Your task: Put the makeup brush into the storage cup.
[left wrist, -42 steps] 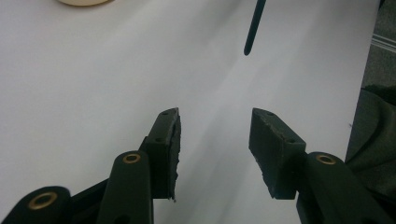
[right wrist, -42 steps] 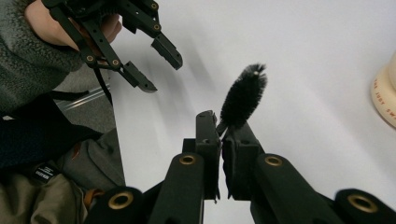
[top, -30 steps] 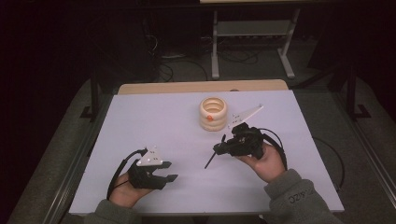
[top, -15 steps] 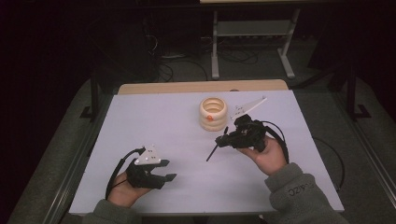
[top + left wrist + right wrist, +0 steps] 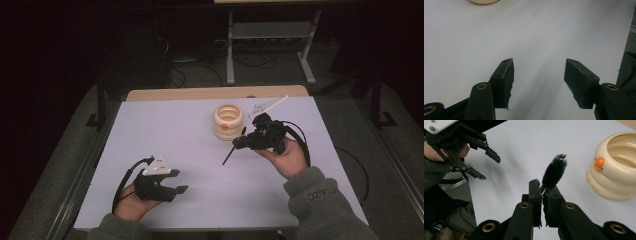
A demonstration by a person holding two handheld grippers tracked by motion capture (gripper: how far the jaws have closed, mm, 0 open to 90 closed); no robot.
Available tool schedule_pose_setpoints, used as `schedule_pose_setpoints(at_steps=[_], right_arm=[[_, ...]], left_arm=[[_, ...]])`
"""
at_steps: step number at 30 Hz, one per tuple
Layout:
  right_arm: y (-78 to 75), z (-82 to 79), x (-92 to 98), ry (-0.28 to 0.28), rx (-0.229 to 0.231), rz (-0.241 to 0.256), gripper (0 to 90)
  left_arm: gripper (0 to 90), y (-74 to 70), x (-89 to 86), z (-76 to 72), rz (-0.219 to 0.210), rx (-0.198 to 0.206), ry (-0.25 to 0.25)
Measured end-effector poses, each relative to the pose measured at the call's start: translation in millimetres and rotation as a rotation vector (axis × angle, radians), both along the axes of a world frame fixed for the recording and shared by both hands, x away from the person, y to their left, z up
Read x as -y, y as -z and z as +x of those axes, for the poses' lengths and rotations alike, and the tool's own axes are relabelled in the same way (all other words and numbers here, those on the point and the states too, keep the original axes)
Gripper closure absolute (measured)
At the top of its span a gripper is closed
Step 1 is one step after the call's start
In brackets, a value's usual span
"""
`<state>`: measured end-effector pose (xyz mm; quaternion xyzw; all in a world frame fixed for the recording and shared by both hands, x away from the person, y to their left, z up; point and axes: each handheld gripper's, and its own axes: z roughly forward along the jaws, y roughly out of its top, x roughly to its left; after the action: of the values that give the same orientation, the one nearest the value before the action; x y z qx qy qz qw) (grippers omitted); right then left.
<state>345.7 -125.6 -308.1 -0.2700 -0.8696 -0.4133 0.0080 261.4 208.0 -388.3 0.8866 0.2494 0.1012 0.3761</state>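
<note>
My right gripper (image 5: pixel 541 188), jaws clenched on the black brush (image 5: pixel 554 172), has drifted closer to the cream bowl (image 5: pixel 228 120), so scrubbing looks near, while my left gripper (image 5: pixel 172 184) waits released, well short of it.

The white table (image 5: pixel 200 135) is evenly bright against near-black surroundings (upper frame especially), with soft shadows and mild blur.

Right claw (image 5: pixel 243 144) clamps black brush (image 5: pixel 233 149) beside cream ring bowl (image 5: pixel 228 121); left claw (image 5: pixel 176 182) spread, low on table (image 5: pixel 165 130).
</note>
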Motion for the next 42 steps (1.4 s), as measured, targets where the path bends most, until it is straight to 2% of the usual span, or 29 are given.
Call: schedule_pose_setpoints(at_steps=[8, 20, 35, 42], right_arm=[[-11.3, 9.2, 5.9, 0.040, -0.011, 0.016, 84.4], [-28.8, 28.7, 7.7, 0.088, -0.005, 0.006, 84.4], [-40.9, 45.5, 15.5, 0.142, -0.003, 0.019, 84.5], [-51.1, 57.6, 13.8, 0.169, 0.005, 0.003, 84.5]], left_arm=[[39.5, -1.7, 0.6, -0.3, 0.005, 0.004, 0.006], [37.8, -1.1, -0.2, 0.6, -0.001, 0.000, -0.004], [36.3, -1.7, -1.9, 1.7, 0.000, 0.000, -0.011], [36.1, -2.9, -2.8, 2.0, -0.013, 0.004, -0.012]])
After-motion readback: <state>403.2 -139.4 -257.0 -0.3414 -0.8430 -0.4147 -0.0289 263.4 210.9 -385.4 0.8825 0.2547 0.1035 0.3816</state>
